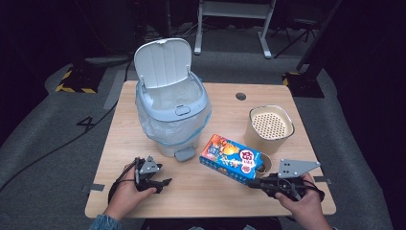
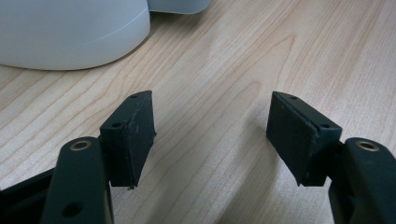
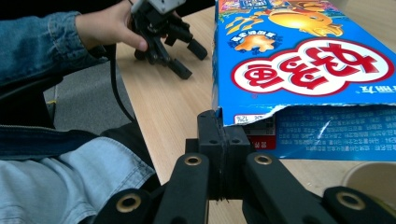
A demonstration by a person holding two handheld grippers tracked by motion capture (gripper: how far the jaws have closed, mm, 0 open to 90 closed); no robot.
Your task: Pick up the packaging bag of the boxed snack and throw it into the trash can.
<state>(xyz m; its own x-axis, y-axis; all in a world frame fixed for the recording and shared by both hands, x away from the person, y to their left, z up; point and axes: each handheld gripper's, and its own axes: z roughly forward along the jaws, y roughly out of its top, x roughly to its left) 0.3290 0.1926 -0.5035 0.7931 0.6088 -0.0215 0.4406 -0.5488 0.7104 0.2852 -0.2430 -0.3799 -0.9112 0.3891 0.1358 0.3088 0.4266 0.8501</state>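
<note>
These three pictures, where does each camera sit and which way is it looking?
High view: above the person's side, looking forward and down on the table; both hands, left gripper, right gripper.
Left gripper view: on the left gripper, looking past open jaws at bare wood and the bin.
Right gripper view: on the right gripper, shut on the blue box; a denim sleeve shows.
Shared: box and left gripper appear in the high and right gripper views.

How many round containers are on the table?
3. A lidded white trash bin with its lid up stands at the back left, a tan cylinder stands at the right, and a small cup peeks out behind the blue snack box.
</note>
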